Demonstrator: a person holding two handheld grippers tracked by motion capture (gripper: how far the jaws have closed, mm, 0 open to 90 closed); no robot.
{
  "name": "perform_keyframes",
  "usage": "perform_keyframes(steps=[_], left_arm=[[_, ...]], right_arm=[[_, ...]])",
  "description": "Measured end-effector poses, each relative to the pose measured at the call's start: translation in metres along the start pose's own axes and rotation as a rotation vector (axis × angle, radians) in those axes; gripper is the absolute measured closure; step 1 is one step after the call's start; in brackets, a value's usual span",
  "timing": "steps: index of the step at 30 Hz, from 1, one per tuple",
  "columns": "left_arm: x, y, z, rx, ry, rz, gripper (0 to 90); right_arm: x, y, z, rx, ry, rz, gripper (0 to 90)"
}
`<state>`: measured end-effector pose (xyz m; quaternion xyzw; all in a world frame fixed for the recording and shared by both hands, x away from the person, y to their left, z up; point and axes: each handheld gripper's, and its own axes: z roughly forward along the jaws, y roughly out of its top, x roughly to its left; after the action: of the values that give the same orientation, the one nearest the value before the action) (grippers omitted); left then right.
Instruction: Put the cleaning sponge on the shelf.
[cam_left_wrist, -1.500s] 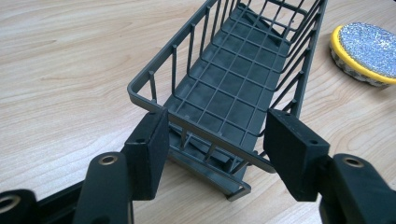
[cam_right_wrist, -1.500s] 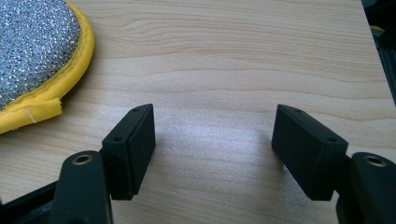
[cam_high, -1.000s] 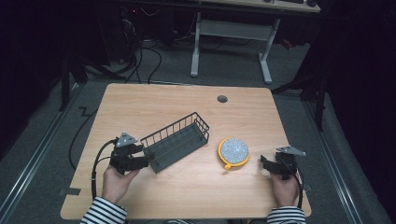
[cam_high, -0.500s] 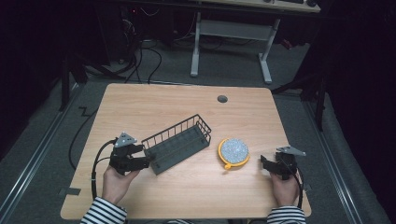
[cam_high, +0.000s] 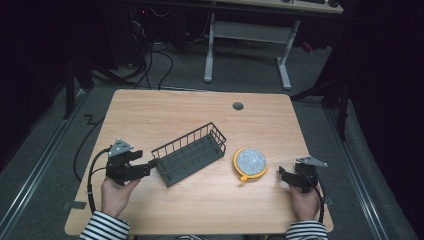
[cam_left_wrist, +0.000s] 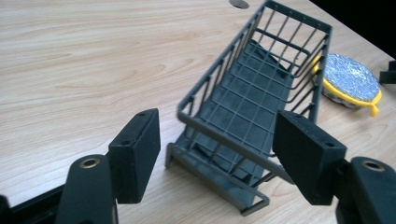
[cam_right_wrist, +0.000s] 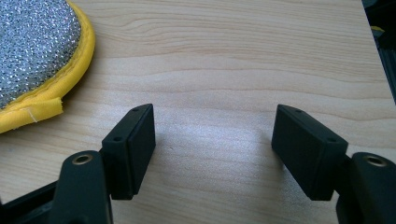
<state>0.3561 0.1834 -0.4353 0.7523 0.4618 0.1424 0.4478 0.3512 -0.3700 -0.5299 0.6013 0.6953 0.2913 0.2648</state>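
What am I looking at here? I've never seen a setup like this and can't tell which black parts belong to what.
No robot here: a person sits at a wooden table and holds a hand-operated gripper in each hand. The high view looks down from above the person, whose striped sleeves come in at the bottom. The left gripper is at its left, the right gripper at its right.

The other two pictures come from small cameras riding on the grippers, looking out between their two black jaws.

On the table lie a dark wire basket, with nothing in it, and a round scrubbing pad, silver with a yellow rim. The left gripper view shows its open jaws either side of the basket's near end, not closed on it. The right gripper view shows open jaws over bare wood, the pad just to their left. Nothing is held.
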Motion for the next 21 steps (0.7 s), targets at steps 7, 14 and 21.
perform_keyframes(steps=[7, 14, 21], left_arm=[[0.017, -0.007, -0.006, -0.021, 0.051, -0.036, 33.1], [0.029, -0.02, -0.002, -0.004, 0.114, -0.041, 33.1], [0.045, -0.035, 0.008, 0.02, 0.16, -0.095, 33.5]], right_arm=[[0.0, 0.0, 0.0, 0.0, 0.0, 0.0, 30.5], [0.0, 0.0, 0.0, 0.0, 0.0, 0.001, 30.5], [0.0, 0.0, 0.0, 0.001, 0.0, 0.001, 30.5]])
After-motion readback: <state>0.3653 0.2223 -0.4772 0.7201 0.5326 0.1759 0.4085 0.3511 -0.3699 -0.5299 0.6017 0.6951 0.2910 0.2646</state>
